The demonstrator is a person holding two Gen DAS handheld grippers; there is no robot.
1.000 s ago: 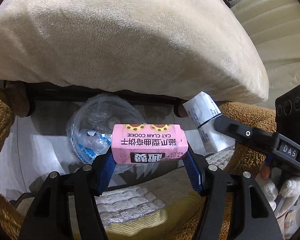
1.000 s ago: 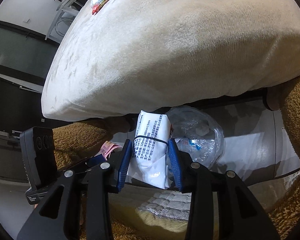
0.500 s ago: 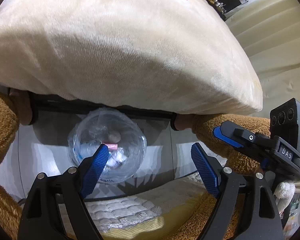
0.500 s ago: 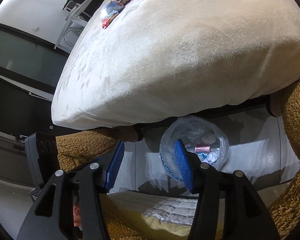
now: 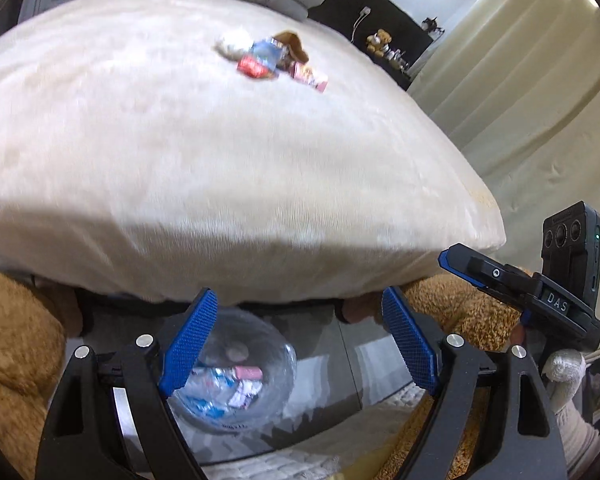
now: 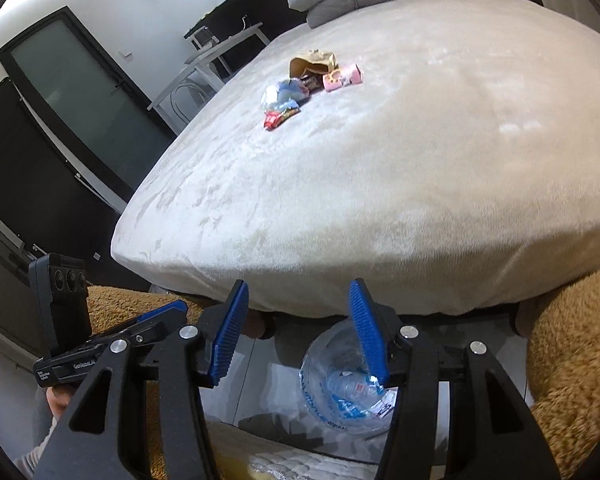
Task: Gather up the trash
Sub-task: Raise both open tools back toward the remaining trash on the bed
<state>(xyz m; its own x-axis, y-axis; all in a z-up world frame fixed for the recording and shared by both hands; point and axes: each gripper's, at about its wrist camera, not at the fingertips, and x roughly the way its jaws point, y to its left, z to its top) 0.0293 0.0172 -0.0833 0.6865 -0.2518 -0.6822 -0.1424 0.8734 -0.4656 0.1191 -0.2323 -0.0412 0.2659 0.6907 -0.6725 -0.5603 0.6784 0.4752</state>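
So I've got a few wrappers down in the clear bin (image 5: 236, 380) on the floor at the foot of the bed (image 5: 220, 184), but a little trash pile (image 6: 308, 84) is left up on the blanket. Left claw (image 5: 300, 344) gapes wide and empty, right claw (image 6: 300, 332) is partly open, nothing in it either.

My left gripper (image 5: 296, 340) has black angular arms, silver screws and blue cross-hatched pads (image 5: 188, 344). My right gripper (image 6: 298, 330) matches, with ribbed blue pads (image 6: 366, 332). A white knit glove (image 5: 566, 366) covers my right hand.
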